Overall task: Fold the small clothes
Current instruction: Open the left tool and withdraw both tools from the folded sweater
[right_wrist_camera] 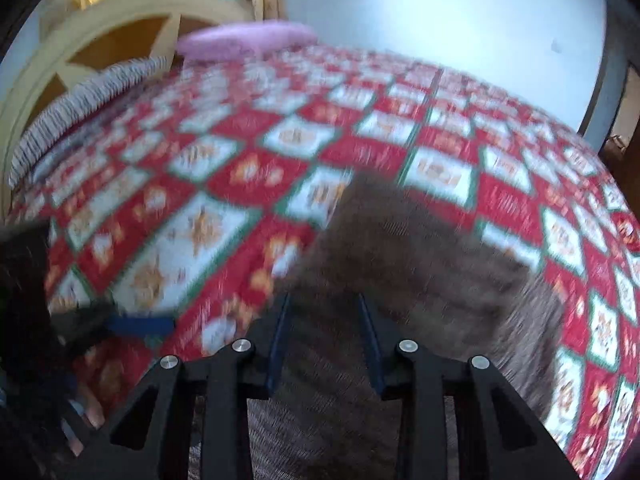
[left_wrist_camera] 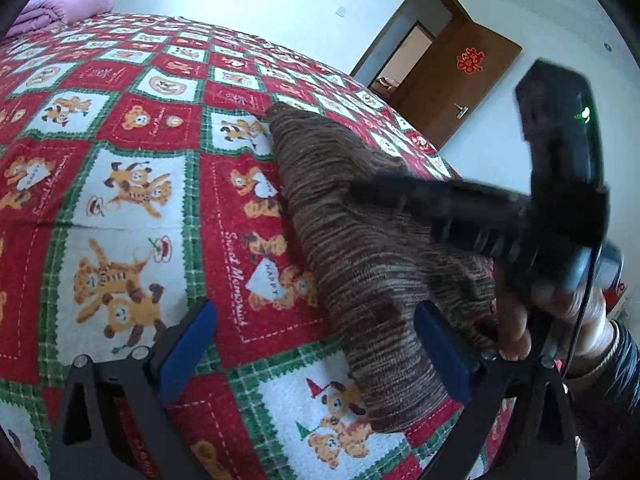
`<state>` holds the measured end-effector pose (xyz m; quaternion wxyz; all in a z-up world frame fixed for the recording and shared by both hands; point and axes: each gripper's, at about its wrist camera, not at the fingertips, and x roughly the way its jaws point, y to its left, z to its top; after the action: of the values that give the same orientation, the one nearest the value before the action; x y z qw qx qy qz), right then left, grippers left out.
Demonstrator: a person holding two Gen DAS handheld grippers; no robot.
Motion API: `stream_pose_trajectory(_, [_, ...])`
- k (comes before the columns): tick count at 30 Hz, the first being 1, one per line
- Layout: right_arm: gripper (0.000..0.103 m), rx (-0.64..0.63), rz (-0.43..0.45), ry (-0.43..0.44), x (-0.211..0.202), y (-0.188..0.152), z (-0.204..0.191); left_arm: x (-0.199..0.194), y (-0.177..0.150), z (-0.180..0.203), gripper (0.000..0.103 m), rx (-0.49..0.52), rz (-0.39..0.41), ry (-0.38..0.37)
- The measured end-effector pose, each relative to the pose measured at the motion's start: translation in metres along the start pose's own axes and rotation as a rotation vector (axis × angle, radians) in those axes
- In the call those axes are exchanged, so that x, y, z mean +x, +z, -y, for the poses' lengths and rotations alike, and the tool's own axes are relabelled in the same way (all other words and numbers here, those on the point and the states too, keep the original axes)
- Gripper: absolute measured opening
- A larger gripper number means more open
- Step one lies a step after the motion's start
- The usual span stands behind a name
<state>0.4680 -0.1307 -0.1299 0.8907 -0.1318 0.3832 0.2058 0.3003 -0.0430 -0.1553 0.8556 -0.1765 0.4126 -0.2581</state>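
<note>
The brown knitted garment (left_wrist_camera: 360, 248) lies folded long on the bed (left_wrist_camera: 120, 184), soft, light and floppy, best pinched at its edge; the left tool (left_wrist_camera: 316, 348) stands apart beside it, the right tool (right_wrist_camera: 325, 340) half apart above it.

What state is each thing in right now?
Brown knit garment: lying on the bedspread, partly bunched, not yet neatly folded.
Left tool: open, garment edge by its right finger.
Right tool: partly open over the garment; grip unclear in blur.
Door: open.
Pink blanket: folded.
</note>
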Motion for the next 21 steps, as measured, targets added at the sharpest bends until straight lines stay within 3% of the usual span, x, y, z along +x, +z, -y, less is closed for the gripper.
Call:
stream_pose_trajectory(3, [0.035, 0.054, -0.004, -0.038, 0.015, 0.019, 0.011, 0.000, -0.001, 0.002, 0.101, 0.008, -0.001, 0.009])
stream_pose_trajectory(7, [0.034, 0.037, -0.128, -0.101, 0.066, 0.030, 0.014, 0.001, -0.002, 0.003, 0.101, 0.014, -0.003, 0.017])
stream_pose_trajectory(11, [0.037, 0.076, -0.106, -0.087, 0.076, 0.038, 0.018, 0.001, -0.002, 0.003, 0.101, 0.010, -0.003, 0.019])
stream_pose_trajectory(17, [0.038, 0.179, 0.051, 0.027, 0.013, 0.022, 0.037, 0.001, 0.015, 0.001, 0.102, -0.027, 0.009, 0.061])
stream_pose_trajectory(21, [0.044, 0.272, 0.163, 0.060, -0.043, -0.013, 0.074, 0.010, 0.037, 0.010, 0.102, 0.007, 0.006, 0.117])
